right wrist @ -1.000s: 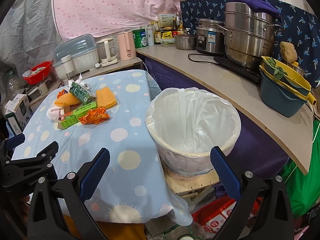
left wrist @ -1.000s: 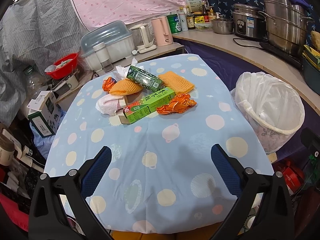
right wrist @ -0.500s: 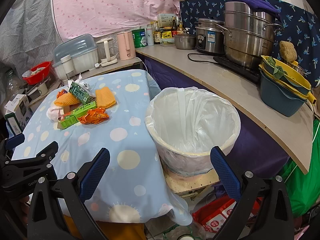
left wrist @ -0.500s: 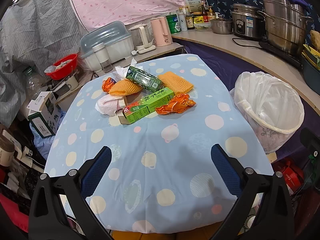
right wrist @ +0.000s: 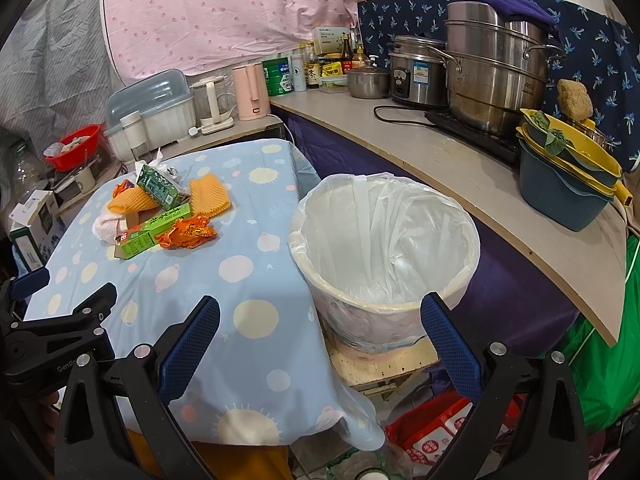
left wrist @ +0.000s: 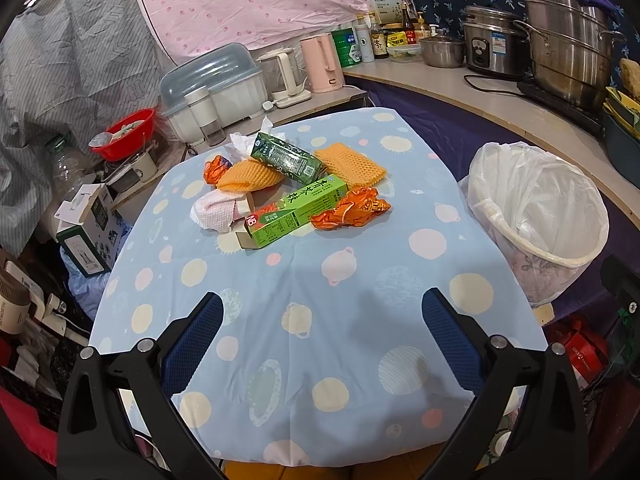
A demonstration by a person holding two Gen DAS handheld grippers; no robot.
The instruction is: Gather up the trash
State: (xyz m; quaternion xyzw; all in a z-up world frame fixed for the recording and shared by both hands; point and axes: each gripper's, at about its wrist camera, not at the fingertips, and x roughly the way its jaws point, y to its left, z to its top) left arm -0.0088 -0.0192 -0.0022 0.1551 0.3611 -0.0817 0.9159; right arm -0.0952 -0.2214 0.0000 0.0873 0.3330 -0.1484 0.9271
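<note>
From the left wrist camera, the left gripper (left wrist: 320,322) hangs over the near half of a table (left wrist: 348,344) covered in a pale blue cloth with dots, its 2 blue-padded fingers (left wrist: 191,344) spread wide with nothing between them. The trash sits in a loose cluster toward the far end of the table, well apart from the gripper: a light green carton (left wrist: 294,212) lying flat with one end flap open, a dark green carton (left wrist: 287,157) resting partly across 2 orange foam nets (left wrist: 350,162), a crumpled orange wrapper (left wrist: 350,213) touching the light green carton's right side, a smaller orange wrapper (left wrist: 216,169) at the left, a pink-white foam sleeve (left wrist: 214,211) and a wad of white tissue (left wrist: 244,144) behind. A bin lined with a white bag (left wrist: 538,208) stands off the table's right edge. From the right wrist camera, the right gripper (right wrist: 320,322) is held above the table's near right corner and the bin (right wrist: 384,240), fingers (right wrist: 448,344) likewise wide apart and holding nothing. The bin sits on a low stand just beside the table, upright, its liner folded over the rim. The trash cluster (right wrist: 168,216) lies at the far left, and the left gripper's black frame (right wrist: 52,332) shows at the lower left edge.
</note>
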